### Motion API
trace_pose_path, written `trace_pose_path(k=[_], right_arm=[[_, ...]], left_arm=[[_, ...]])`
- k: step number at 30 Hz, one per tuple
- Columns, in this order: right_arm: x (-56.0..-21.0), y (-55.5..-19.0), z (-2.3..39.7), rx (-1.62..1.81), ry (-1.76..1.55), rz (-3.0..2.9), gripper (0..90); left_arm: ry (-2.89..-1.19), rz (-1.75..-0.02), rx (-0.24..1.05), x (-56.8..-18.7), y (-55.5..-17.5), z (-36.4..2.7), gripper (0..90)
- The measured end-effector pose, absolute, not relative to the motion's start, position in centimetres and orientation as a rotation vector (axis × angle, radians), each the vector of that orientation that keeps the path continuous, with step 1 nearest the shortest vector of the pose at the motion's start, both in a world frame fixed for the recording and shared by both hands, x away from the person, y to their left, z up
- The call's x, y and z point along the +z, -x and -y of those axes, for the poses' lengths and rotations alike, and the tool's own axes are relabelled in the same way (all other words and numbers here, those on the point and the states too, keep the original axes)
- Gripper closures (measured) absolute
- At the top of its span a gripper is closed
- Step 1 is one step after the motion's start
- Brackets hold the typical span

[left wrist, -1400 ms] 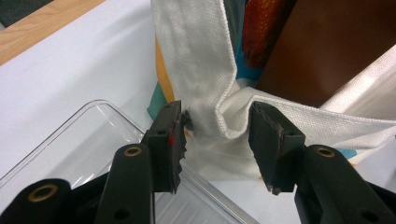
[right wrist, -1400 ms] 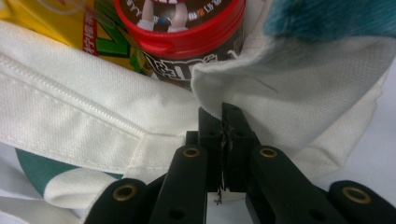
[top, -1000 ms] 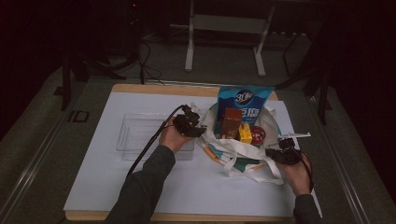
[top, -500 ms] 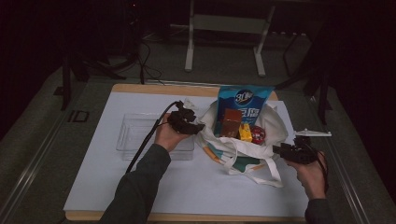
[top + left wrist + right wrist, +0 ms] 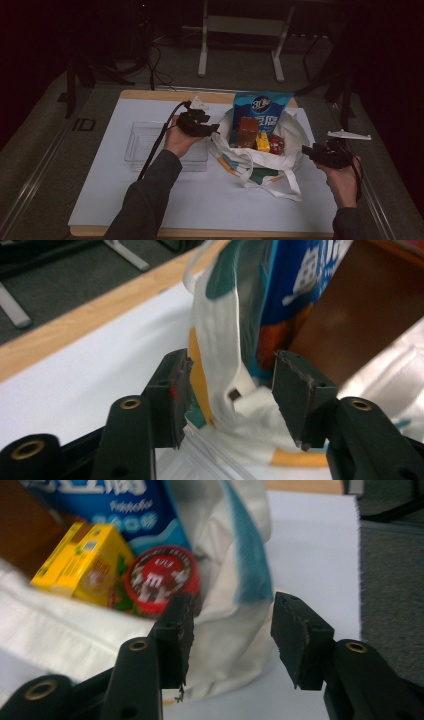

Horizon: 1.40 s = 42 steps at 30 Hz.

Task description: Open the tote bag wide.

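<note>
A: Comparing the high view with the earlier frames, the right gripper (image 5: 327, 154) is found farther right and nearer, clear of the tote bag (image 5: 260, 160). A second ago it was set against the bag's right edge with its jaws nearly closed. The jaws have just been opening, and the pads (image 5: 176, 630) are now seen well apart with nothing pressed between them; the bag's white cloth lies beyond the gap.

B: Is a change noted for the left gripper (image 5: 197, 122)?

A: Little change of place is noted. It is held just left of the bag, above the right end of the clear plastic tray (image 5: 145, 147). Its jaws have been opened slightly and stand about half open. In the left gripper view the bag's rim (image 5: 220, 340) is seen between and beyond the pads, untouched.

B: Where is the bag located, and what is contained in it?

A: The bag is laid open right of centre on the white sheet (image 5: 150, 200), as before. A blue snack packet (image 5: 262, 107) stands at its far side; a brown box (image 5: 247, 132), a yellow carton (image 5: 82, 562) and a red-lidded tub (image 5: 160, 577) are lodged inside.
</note>
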State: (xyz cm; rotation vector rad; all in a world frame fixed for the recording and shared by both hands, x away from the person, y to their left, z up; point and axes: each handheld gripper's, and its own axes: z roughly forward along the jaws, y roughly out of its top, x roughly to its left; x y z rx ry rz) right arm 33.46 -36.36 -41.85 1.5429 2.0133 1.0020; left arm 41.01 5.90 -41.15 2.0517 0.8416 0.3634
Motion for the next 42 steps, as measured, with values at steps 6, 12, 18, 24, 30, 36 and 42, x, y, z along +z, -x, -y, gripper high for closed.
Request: trace_pose_path(k=[6,12,18,24,30,36,42], right_arm=[[-41.4,-34.5,35.6,0.966,-1.5,-1.989,61.0],[-40.6,-35.5,34.5,0.946,-1.436,-1.967,65.6],[-40.3,-36.5,33.6,0.974,-1.345,-1.967,85.2],[-41.6,-37.8,33.1,0.875,-1.356,-2.011,89.7],[-43.9,-38.8,33.2,0.83,-1.427,-2.034,89.8],[-45.9,-39.4,33.4,0.814,-1.492,-2.055,89.9],[-47.0,-39.6,33.5,0.8,-1.527,-2.065,89.9]], left_arm=[[-2.054,-0.816,0.393,-40.5,-41.6,-4.8,52.9],[-2.075,-0.817,0.446,-40.7,-42.2,-3.6,59.7],[-2.09,-0.861,0.467,-41.9,-43.2,-2.7,80.7],[-2.143,-0.901,0.486,-42.9,-43.8,-2.1,88.0],[-2.192,-0.93,0.503,-44.0,-44.4,-1.7,88.4],[-2.242,-0.952,0.497,-45.2,-45.0,-1.2,88.4],[-2.283,-0.958,0.49,-46.0,-45.1,-0.7,88.5]])
